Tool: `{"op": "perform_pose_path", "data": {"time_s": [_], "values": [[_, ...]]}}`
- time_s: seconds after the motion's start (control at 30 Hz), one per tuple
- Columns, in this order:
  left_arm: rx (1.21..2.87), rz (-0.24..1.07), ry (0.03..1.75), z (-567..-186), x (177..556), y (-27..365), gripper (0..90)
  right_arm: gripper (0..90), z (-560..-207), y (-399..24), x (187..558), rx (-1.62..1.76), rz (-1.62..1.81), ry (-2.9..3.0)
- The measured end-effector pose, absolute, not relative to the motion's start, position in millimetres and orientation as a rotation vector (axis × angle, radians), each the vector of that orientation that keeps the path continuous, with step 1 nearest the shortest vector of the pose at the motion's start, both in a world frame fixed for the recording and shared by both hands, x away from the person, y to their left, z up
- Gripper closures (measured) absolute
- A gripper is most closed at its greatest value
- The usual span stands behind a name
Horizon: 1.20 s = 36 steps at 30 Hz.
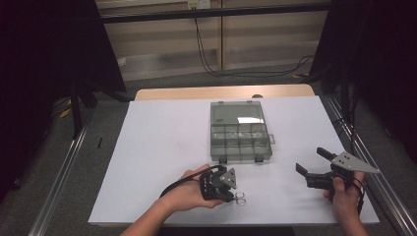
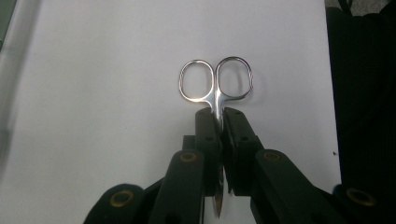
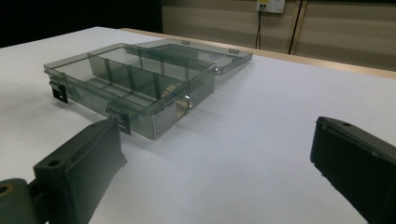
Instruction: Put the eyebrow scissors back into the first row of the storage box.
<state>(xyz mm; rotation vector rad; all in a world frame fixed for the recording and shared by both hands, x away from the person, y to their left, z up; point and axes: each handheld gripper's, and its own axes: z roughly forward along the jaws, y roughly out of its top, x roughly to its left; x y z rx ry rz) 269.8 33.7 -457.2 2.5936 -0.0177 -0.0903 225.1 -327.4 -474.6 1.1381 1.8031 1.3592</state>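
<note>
While the left gripper (image 1: 227, 189) is held low over the white table (image 1: 162, 147), its jaws are seen pressed together on a small pair of scissors (image 2: 215, 93), gripped across the shanks just below the two finger rings. From the left gripper view, the rings are seen jutting out beyond the jaw tips and lying flat against the table, while the blade tip can be made out between the jaws, back toward the gripper's body. Well apart to the side, the right gripper (image 1: 314, 164) is held above the table with its jaws spread wide and nothing between them. A clear plastic box (image 3: 135, 84) with inner dividers is placed ahead of the right gripper's jaws, its lid (image 3: 201, 56) folded back flat on the table behind it; the box lies beyond both grippers, roughly between them.
</note>
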Motion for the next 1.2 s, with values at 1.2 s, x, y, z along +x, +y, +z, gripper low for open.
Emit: {"op": "perform_pose_path", "data": {"time_s": [1.2], "values": [[2.587,-0.072,0.135,-453.8,282.9,37.0,89.8,1.5,-474.8,-327.8,225.1,1.145,1.358,1.791]]}}
